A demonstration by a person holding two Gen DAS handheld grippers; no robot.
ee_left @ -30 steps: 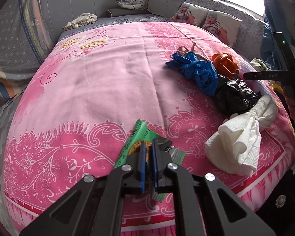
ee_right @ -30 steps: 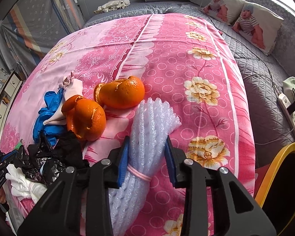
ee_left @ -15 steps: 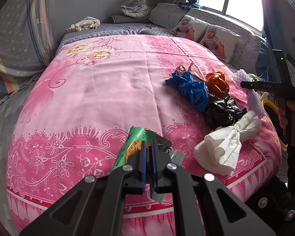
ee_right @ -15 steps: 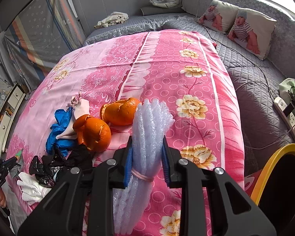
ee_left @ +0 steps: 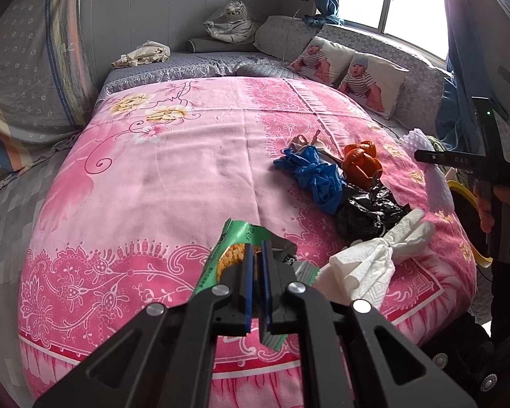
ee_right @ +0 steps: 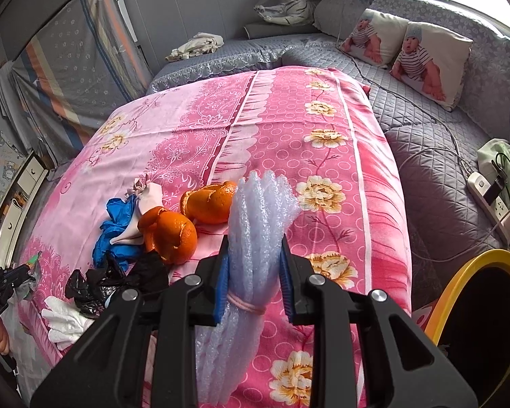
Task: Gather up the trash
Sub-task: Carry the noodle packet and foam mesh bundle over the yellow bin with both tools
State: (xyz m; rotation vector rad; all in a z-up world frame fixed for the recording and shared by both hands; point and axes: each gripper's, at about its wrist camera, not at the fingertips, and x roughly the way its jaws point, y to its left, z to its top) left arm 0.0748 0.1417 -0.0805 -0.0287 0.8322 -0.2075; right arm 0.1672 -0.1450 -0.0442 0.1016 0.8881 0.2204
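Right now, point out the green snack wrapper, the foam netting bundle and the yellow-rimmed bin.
green snack wrapper (ee_left: 236,238), left wrist view, upper printed face.
foam netting bundle (ee_right: 258,214), right wrist view, upper middle.
yellow-rimmed bin (ee_right: 459,278), right wrist view, yellow rim.

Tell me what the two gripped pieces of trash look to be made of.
The green wrapper in the left gripper looks like thin glossy plastic film: printed, creased, with a greyish inner side. The white netting bundle clamped in the right gripper looks like soft foam mesh, probably fruit padding: translucent, ribbed, bound by a pink rubber band.
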